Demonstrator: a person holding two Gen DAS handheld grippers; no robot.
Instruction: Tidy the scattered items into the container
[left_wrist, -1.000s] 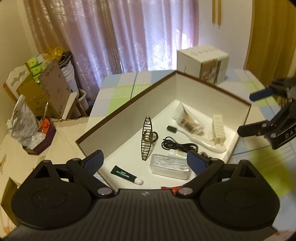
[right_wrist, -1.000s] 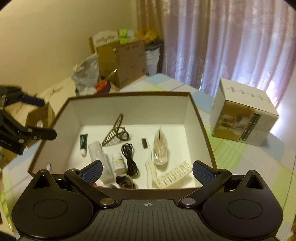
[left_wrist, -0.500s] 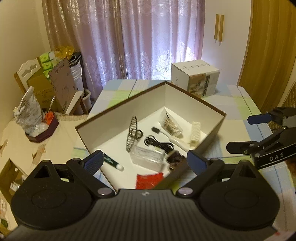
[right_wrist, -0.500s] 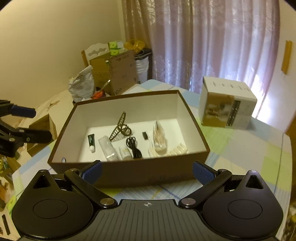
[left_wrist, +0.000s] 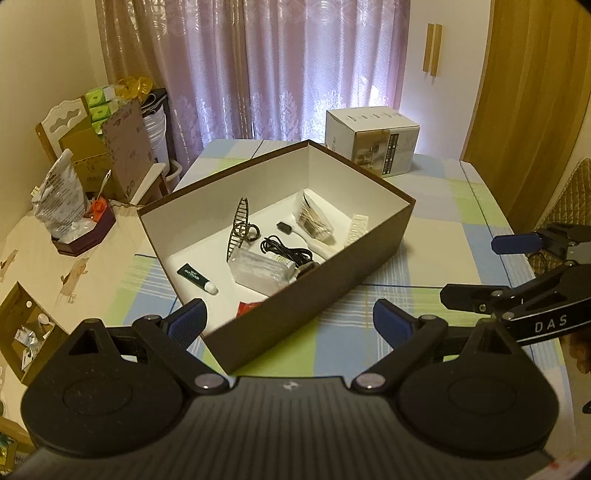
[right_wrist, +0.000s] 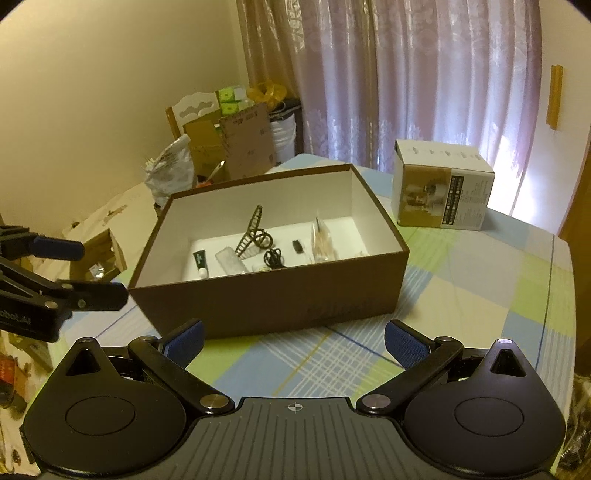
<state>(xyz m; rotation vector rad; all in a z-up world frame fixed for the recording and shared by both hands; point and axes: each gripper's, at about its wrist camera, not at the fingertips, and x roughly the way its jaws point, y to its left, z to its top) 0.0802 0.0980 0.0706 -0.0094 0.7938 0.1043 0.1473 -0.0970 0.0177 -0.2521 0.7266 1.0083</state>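
Brown box (left_wrist: 325, 291): centre of checked tablecloth (left_wrist: 436, 206), holding hair clip (left_wrist: 240, 229), black cable (left_wrist: 284, 248), green tube (left_wrist: 195, 277) | white carton (left_wrist: 373, 142): 1 o'clock of box | left gripper (left_wrist: 288, 321): fingers spread, empty | right gripper (right_wrist: 293, 343): fingers spread, empty

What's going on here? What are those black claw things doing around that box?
A person holds two handheld grippers, tidying small items into the brown box on the checked tablecloth. Both the left gripper and the right gripper are open and empty, in front of the box, not over it. Inside lie a hair clip, a black cable, a small tube and other bits. A white carton stands behind.
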